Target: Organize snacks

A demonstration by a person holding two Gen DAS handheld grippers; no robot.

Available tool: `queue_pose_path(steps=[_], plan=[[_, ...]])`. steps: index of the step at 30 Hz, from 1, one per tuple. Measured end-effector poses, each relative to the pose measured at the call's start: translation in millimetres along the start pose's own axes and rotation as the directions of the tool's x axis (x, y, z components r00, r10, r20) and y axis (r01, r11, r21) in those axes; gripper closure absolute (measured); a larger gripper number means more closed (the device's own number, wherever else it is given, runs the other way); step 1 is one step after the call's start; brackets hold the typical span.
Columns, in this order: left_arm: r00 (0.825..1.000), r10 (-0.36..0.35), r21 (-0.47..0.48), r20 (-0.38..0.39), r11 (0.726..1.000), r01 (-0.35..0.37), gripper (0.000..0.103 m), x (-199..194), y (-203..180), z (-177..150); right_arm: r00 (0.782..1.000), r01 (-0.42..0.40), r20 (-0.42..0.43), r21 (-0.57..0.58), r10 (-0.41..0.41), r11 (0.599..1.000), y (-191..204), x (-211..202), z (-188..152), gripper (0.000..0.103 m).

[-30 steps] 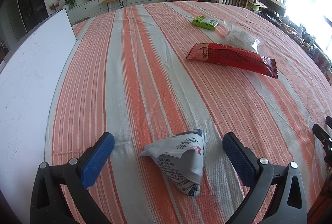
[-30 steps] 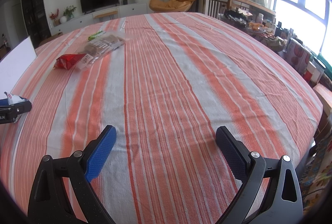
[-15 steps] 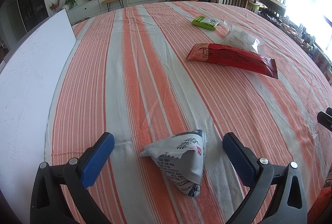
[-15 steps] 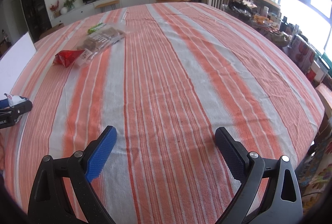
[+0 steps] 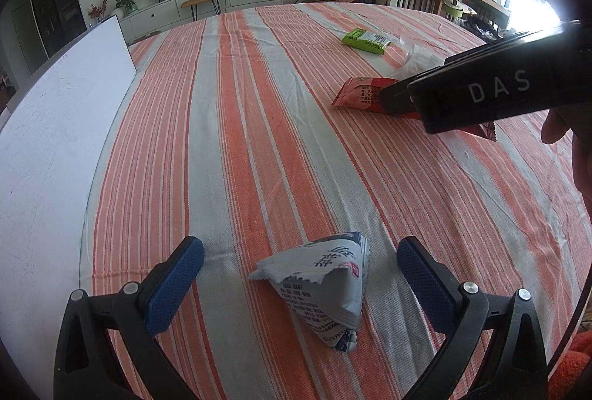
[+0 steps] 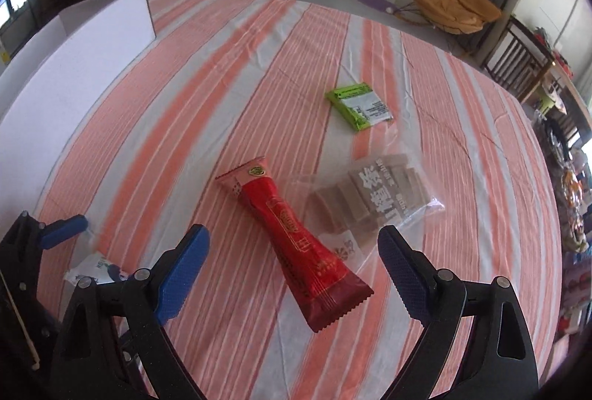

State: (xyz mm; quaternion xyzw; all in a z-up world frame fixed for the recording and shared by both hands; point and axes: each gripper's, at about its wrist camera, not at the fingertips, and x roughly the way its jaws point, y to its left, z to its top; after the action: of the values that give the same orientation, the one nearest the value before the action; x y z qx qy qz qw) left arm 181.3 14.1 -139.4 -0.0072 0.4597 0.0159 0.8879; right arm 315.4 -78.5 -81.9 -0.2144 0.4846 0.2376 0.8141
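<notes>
Closing its fingers slowly, the right gripper [image 6: 292,270] hovers over the near end of the red packet [image 6: 296,244]; nothing pinched yet, the blue pads are wide of the wrapper on both sides w/ clear gaps. Left gripper [image 5: 299,274] sits spread wide around the grey triangular pouch [image 5: 322,285] near the desk's front edge, pads not touching it; holds nothing.

Red packet lies mid-desk on the striped cloth [image 6: 259,74], long axis running diagonally, its near end betw. the right fingers; just beside it on the right, poss. overlapping its edge, is the clear bag of brown bars [image 6: 373,200]; farther back, apart from both, the green sachet [image 6: 359,106]. White box [image 6: 77,56] stands along the left edge of the desk, prob. the place the snacks go, though I can't confirm.

Step in hand, as I read it: pick up the red packet. To do it well: lower till the pads straddle the packet's narrow width, not its length; keep the right-hand pad clear of the clear bag's film so it doesn't come along; grip near the fuller middle, not the flat crimped end, since slick foil could slip; close gently, contents may crush; lift straight before swinging toward the box.
</notes>
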Motion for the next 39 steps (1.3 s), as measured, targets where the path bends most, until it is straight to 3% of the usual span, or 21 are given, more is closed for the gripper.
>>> queue_pose_path(steps=[1,2,4,7,10,14,18,20,22,24,28,32,36,39], plan=[[1.0,0.0,0.0,0.0,1.0,0.0,0.0,0,0,0,1.0,-0.002,-0.028,-0.003,0.002,1.0,2,7,4,0.029],[1.0,0.0,0.0,0.0,1.0,0.0,0.0,0,0,0,0.998,-0.007,-0.061,-0.002,0.007,1.0,2,14,6,0.051],[1.0,0.0,0.0,0.0,1.0,0.0,0.0,0,0,0,0.992,-0.015,-0.124,0.016,0.017,1.0,0,21,2,0.073],[1.0,0.0,0.0,0.0,1.0,0.0,0.0,1,0,0,0.99,-0.026,-0.139,0.042,0.032,0.999,-8,18,-10,0.083],[1.0,0.0,0.0,0.0,1.0,0.0,0.0,0,0,0,0.991,-0.054,-0.117,0.14,0.07,0.989,-16,1,-30,0.086],[1.0,0.0,0.0,0.0,1.0,0.0,0.0,0,0,0,0.987,-0.141,-0.025,0.331,0.158,0.933,-39,-32,-76,0.087],[1.0,0.0,0.0,0.0,1.0,0.0,0.0,1,0,0,0.99,-0.143,0.06,0.522,0.131,0.841,-55,-55,-132,0.087],[1.0,0.0,0.0,0.0,1.0,0.0,0.0,1,0,0,0.995,-0.104,0.052,0.561,0.09,0.821,-56,-50,-148,0.087],[1.0,0.0,0.0,0.0,1.0,0.0,0.0,0,0,0,0.989,-0.13,0.019,0.572,0.145,0.81,-51,-33,-156,0.087],[1.0,0.0,0.0,0.0,1.0,0.0,0.0,0,0,0,0.986,-0.134,-0.003,0.561,0.164,0.817,-35,-23,-164,0.072],[1.0,0.0,0.0,0.0,1.0,0.0,0.0,0,0,0,0.982,-0.148,-0.013,0.558,0.187,0.816,-29,-20,-155,0.062],[1.0,-0.001,0.0,0.0,1.0,0.001,0.0,1,0,0,0.99,-0.09,-0.046,0.507,0.132,0.857,-22,-7,-134,0.031],[1.0,0.0,0.0,0.0,1.0,0.0,0.0,1,0,0,0.996,0.054,-0.081,0.403,-0.023,0.914,3,4,-121,0.022],[1.0,0.0,0.001,0.0,1.0,0.0,0.0,0,0,0,0.997,0.062,-0.072,0.411,-0.035,0.91,3,9,-113,0.02]])
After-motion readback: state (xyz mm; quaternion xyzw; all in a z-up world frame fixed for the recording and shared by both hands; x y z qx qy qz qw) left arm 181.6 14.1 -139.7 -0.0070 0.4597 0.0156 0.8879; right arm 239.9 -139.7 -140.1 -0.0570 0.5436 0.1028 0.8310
